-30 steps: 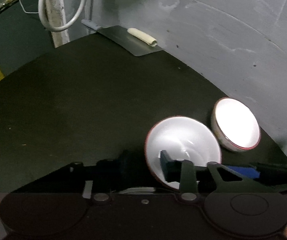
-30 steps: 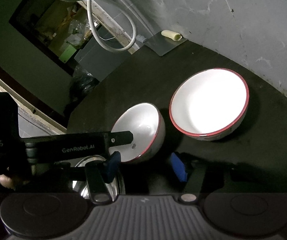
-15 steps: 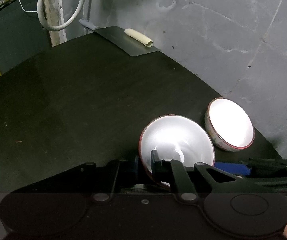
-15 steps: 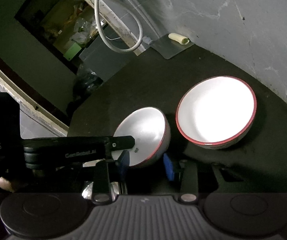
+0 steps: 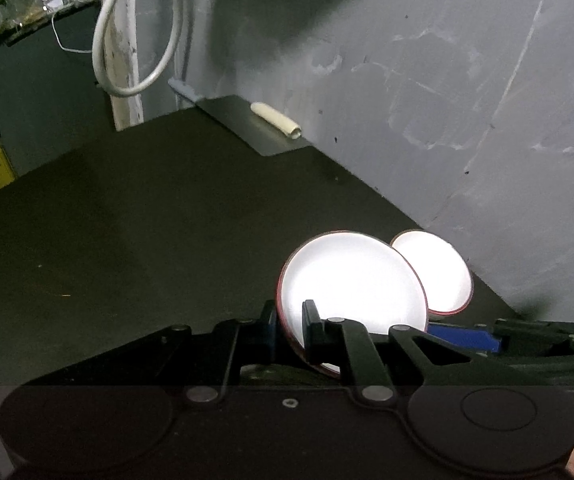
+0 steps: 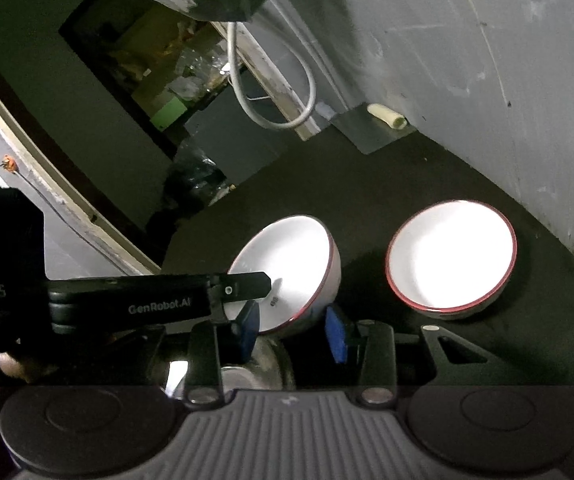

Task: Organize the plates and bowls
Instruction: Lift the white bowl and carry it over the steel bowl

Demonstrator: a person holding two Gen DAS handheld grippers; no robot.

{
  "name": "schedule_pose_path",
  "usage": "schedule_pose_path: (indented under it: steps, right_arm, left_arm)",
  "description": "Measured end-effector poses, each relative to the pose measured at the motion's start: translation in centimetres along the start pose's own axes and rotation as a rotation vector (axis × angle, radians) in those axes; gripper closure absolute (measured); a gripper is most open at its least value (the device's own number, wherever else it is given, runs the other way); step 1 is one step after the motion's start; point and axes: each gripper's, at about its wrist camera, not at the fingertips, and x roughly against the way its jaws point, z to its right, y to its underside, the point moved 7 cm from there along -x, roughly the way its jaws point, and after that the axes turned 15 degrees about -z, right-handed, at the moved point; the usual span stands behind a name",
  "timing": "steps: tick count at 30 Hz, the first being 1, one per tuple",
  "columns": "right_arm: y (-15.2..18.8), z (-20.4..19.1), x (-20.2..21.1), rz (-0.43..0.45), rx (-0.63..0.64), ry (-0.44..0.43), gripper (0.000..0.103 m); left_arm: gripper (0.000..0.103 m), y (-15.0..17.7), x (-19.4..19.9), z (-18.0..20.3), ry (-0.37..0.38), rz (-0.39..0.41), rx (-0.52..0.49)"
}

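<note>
Left gripper (image 5: pixel 291 332) clamped on its rim, tipping near bowl (image 5: pixel 351 288) up from table (image 5: pixel 127 240); stacking with second bowl (image 5: pixel 443 272) not yet done.

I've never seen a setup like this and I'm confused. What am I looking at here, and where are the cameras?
A person holds a two-finger hand-held gripper in each hand; each carries a fisheye camera looking along its fingers, giving one picture each. The left hand-held gripper clamps the rim of the tilted near bowl, white with a red rim. The jaws of the right hand-held gripper have just been closing with that bowl's lower side between them; whether they press it is unclear. A matching far bowl sits untouched on the dark table.
</note>
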Motion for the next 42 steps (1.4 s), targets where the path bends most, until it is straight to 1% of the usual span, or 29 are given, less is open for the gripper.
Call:
schedule_pose_path:
  steps: [6,13,25,36,42]
  right_arm:
    - [0.8,-2.2,1.7,0.015,0.039,-0.002,0.062]
    - [2.9,-5.5,3.8,0.029,0.085,-0.011,0.062]
    - [8.3,-11.1,6.3,0.033,0.154,-0.031,0.062]
    - [13.3,-14.5,7.6,-0.008,0.208,-0.026,0.062]
    - [14.8,-15.3,8.0,-0.029,0.238,-0.02,0.062]
  left_arm:
    - [0.09,1.4,3.1,0.4,-0.001,0.052,0.008]
    - [0.09,3.9,7.0,0.7,-0.006,0.105,0.029]
    - [0.089,10.9,12.6,0.2,-0.016,0.169,0.087]
    - [0.089,16.7,15.0,-0.1,-0.005,0.195,0.142]
    - [0.089,18.5,15.6,0.0,-0.003,0.209,0.172]
